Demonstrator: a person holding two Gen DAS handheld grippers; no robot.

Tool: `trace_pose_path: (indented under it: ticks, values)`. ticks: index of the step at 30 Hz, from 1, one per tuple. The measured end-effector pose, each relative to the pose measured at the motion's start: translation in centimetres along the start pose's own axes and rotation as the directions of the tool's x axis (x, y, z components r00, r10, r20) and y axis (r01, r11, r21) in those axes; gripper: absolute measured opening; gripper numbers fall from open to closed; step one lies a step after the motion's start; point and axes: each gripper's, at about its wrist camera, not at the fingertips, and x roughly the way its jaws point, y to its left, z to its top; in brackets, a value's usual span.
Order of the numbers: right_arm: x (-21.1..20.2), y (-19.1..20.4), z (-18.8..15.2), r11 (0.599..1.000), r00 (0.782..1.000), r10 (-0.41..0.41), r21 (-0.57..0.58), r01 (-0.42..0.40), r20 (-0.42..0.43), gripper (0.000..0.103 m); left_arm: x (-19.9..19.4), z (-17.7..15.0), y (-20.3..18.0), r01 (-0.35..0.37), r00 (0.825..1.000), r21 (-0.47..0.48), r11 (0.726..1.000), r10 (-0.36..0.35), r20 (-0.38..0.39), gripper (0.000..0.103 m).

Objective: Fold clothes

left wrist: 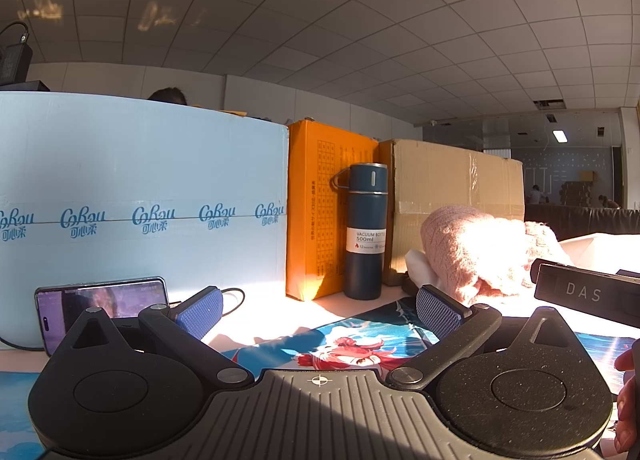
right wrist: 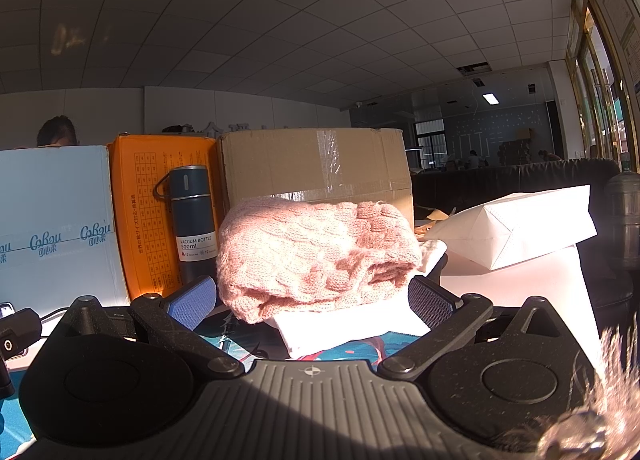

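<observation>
The right gripper [right wrist: 312,300] stands with its jaws spread wide and empty, its blue-padded fingers [right wrist: 191,300] flanking the near edge of the clothing stack without visibly touching it. Directly ahead at 12 o'clock lies the pink knit sweater [right wrist: 316,256], bundled into a loose roll on top of a folded white garment [right wrist: 344,330]; the stacking suggests that both pieces are set aside together on the printed desk mat [right wrist: 360,348], the white one apparently already folded and the pink one bunched rather than squared. The left gripper [left wrist: 318,312] is likewise spread and holds nothing, aimed at bare mat, with the sweater at its 2 o'clock, well apart from its pads. The spread jaws on both sides are consistent with an approach to the fabric, judged from position only. Behind the stack, a row of closed containers forms a backstop: a light-blue carton [left wrist: 140,196] at 10 o'clock, an orange box [left wrist: 316,212], and a taped cardboard box [right wrist: 316,164] (contents of all three are not visible). A dark vacuum bottle [left wrist: 365,232], capped, stands upright in front of the orange box. A white paper bag [right wrist: 516,224] lies on its side at 2 o'clock in the right view; whether it holds anything cannot be determined. A phone [left wrist: 100,300] leans against the blue carton, with a cable beside it.
</observation>
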Motion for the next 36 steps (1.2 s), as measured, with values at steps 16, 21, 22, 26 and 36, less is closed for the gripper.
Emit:
trace_pose_path:
  ticks: [16,21,22,26,36]
  values:
    - [0.02,0.00,0.01,1.000,1.000,0.001,-0.001,-0.001,0.001,0.103,0.00,0.01,-0.01,0.000,1.000,0.000,1.000,0.000,0.001,0.103]
    - [0.03,0.00,0.01,1.000,1.000,0.002,-0.001,-0.002,0.001,0.103,0.00,0.01,-0.01,-0.001,1.000,0.000,1.000,0.001,0.000,0.103]
    - [0.03,0.00,0.01,1.000,1.000,0.002,-0.001,-0.002,0.001,0.103,0.00,0.02,-0.02,-0.001,1.000,0.000,1.000,0.001,0.001,0.103]
    - [0.01,-0.02,0.03,1.000,1.000,0.002,-0.001,-0.002,0.002,0.103,0.03,0.00,-0.02,-0.001,1.000,0.000,1.000,0.001,0.000,0.103]
    - [-0.04,-0.03,0.06,1.000,1.000,0.002,-0.001,-0.002,0.002,0.103,0.12,0.00,-0.04,0.000,1.000,0.001,1.000,0.000,0.001,0.103]
